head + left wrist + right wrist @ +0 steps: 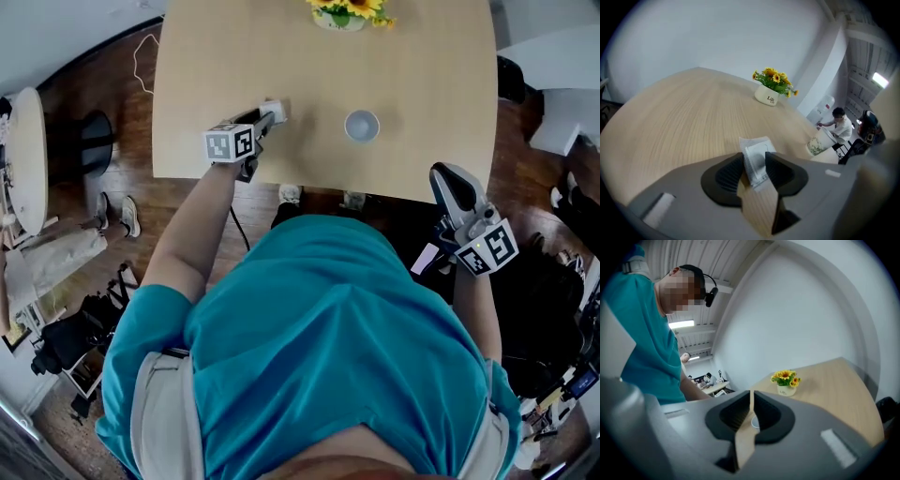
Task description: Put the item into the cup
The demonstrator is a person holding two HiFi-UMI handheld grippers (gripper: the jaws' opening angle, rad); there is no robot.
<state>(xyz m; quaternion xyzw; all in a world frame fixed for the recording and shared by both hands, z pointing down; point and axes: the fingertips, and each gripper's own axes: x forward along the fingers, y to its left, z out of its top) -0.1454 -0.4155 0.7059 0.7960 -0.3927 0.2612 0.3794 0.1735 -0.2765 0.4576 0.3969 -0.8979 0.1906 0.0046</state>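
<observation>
A small white sachet [757,157] lies with its near end between the jaws of my left gripper [754,166], and both pads press on its sides. In the head view the sachet [276,110] and my left gripper [266,118] are low over the left part of the wooden table [422,66]. A white paper cup [361,126] stands upright to the gripper's right, apart from it; the left gripper view has this cup [816,144] at the far right. My right gripper [448,178] hangs off the table's near edge, jaws shut and empty [751,408].
A white pot of yellow sunflowers [342,14] stands at the table's far edge [771,93]. The table's near edge runs just below the left gripper. Dark wooden floor, a round white table [26,159] and bags lie to the left.
</observation>
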